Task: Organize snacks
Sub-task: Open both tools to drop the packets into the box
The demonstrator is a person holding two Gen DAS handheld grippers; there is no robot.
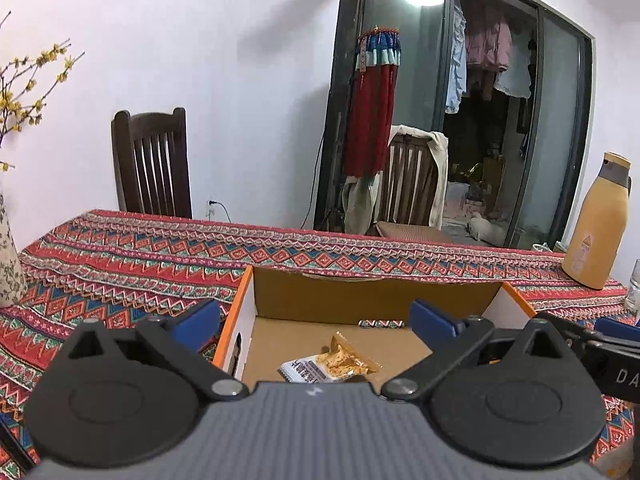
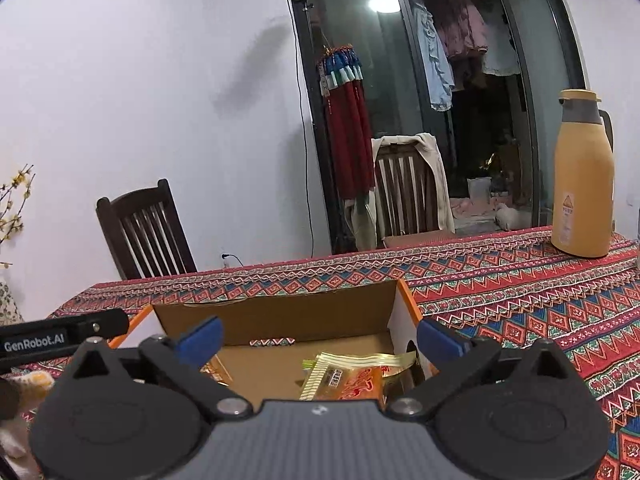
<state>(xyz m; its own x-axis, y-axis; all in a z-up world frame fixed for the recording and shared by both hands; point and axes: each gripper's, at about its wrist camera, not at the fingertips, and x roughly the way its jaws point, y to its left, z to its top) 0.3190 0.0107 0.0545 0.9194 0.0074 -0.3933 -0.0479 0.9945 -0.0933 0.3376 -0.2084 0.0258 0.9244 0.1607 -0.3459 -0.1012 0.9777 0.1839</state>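
Note:
An open cardboard box with orange edges stands on the patterned tablecloth; it also shows in the right wrist view. In the left wrist view a small orange and white snack packet lies on the box floor. My left gripper is open and empty above the box's near side, blue fingertips wide apart. In the right wrist view a gold and red snack packet lies in the box. My right gripper is open and empty above it. A small patterned strip lies at the box's back.
A yellow thermos jug stands at the table's far right, also in the left wrist view. A glass is beside it. A floral vase stands far left. Two wooden chairs stand behind the table.

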